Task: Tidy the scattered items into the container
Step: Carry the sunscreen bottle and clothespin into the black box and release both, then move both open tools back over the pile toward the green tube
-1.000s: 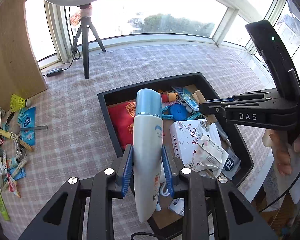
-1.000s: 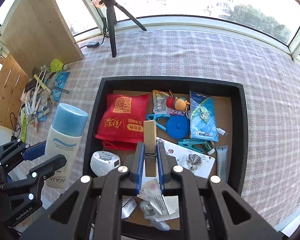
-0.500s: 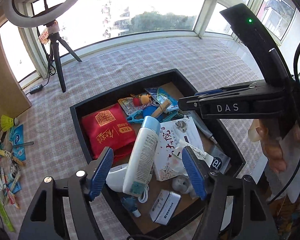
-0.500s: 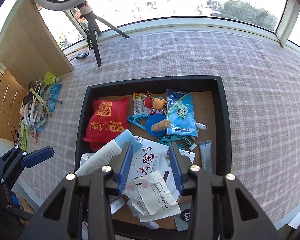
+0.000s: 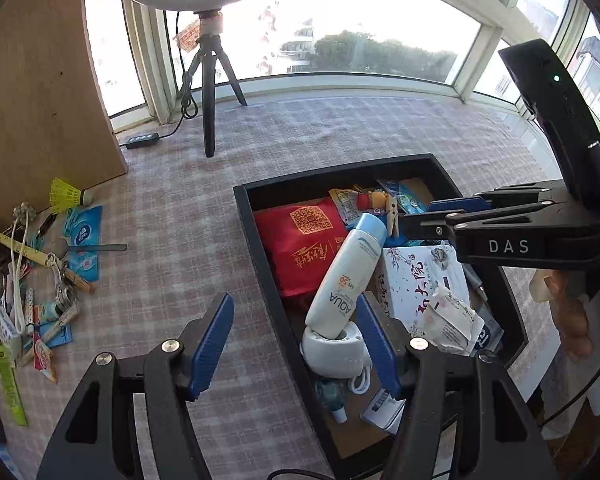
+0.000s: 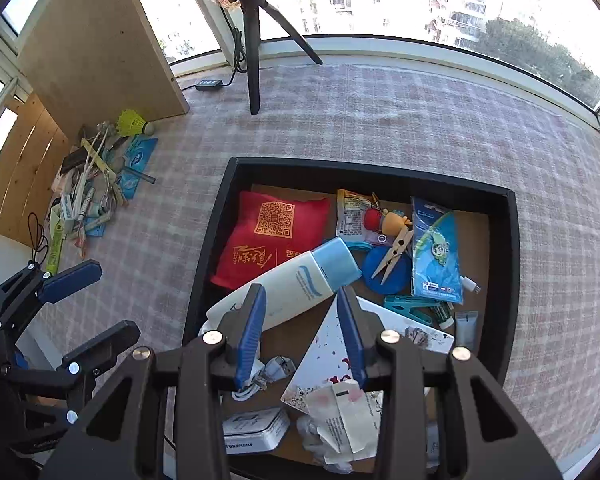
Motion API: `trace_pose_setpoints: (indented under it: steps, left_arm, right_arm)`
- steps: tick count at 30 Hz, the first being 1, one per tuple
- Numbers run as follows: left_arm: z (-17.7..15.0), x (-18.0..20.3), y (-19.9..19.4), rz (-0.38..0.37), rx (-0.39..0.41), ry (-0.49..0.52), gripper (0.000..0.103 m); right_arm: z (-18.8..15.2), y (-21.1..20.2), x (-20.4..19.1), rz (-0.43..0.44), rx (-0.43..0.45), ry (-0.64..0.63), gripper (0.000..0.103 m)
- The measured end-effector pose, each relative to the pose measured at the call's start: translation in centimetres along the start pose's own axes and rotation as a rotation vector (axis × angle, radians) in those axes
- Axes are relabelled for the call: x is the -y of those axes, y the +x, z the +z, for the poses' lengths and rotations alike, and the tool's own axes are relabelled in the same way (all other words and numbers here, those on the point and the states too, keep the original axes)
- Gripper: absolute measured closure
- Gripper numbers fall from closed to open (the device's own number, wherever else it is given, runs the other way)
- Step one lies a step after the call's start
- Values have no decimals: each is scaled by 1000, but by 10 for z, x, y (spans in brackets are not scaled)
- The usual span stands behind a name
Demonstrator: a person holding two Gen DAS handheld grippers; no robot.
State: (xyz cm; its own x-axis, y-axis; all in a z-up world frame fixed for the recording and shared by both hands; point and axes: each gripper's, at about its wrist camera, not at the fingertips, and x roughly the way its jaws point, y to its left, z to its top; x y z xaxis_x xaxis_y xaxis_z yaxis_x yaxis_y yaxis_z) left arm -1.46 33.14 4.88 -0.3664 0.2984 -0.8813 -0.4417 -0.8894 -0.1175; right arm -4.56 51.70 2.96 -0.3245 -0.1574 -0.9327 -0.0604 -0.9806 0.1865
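A black tray (image 5: 260, 264) (image 6: 512, 272) on the checked cloth holds many items. The white AQUA bottle (image 5: 346, 272) (image 6: 288, 288) with a blue cap lies tilted in it, beside a red bag (image 5: 300, 240) (image 6: 272, 236). A wooden clothespin (image 6: 394, 254) (image 5: 392, 214) lies on a blue disc. My left gripper (image 5: 296, 346) is open and empty, straddling the tray's left wall. My right gripper (image 6: 300, 320) is open and empty above the tray; it also shows in the left wrist view (image 5: 440, 216). A heap of scattered items (image 5: 32, 272) (image 6: 96, 184) lies left of the tray.
A ring-light tripod (image 5: 210, 80) (image 6: 256, 52) stands behind the tray. A wooden board (image 5: 40, 80) (image 6: 96, 40) leans at the back left, with a yellow shuttlecock (image 5: 66, 194) (image 6: 134, 124) by it. Windows ring the far side. The table edge runs close on the right.
One second ago the left gripper held the bottle and the right held the clothespin. Both opened; the bottle and clothespin now lie in the tray. The left gripper has shifted left.
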Motion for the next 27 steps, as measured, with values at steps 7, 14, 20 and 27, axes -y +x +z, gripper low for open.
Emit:
trace_pose_setpoints:
  steps: [7,14,20,27]
  left_arm:
    - [-17,-74,-4,91,-6,-121,42]
    - [-52,-167,-11,199,-21,-286,42]
    - [-87,-241,-22,310,-34,-407,43]
    - [-124,-310,-32,400,-53,-500,43]
  right_arm:
    - [21,18,-59,47,-22,-111,66]
    - [33,44,-138,73,-45,-261,66]
    - [37,70,-208,85,-51,-370,66]
    - [36,104,-281,134,-83,-446,67]
